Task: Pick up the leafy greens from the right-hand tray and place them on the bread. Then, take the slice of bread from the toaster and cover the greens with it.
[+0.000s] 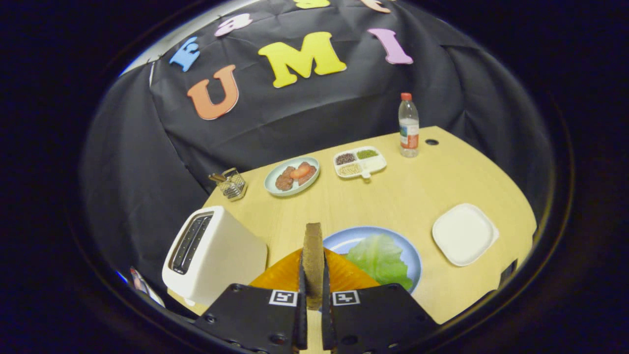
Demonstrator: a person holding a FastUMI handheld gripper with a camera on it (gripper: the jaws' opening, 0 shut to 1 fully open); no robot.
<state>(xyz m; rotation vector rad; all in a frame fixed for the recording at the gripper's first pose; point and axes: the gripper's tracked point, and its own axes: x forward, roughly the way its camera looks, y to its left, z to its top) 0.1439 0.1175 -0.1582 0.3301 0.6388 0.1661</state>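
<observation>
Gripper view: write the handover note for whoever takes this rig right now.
Gripper: shut on the slice of bread, held on edge, upright between both fingers.
Leafy greens: already lying on the blue plate, just ahead of the fingers and slightly to the right. Whether bread lies under them cannot be told.
Toaster: left of the fingers; its slots look empty.
White tray: right of the blue plate, nothing on it.
Done: greens moved, bread slice taken out of the toaster.
Left: lay the slice flat over the greens and let go.
</observation>
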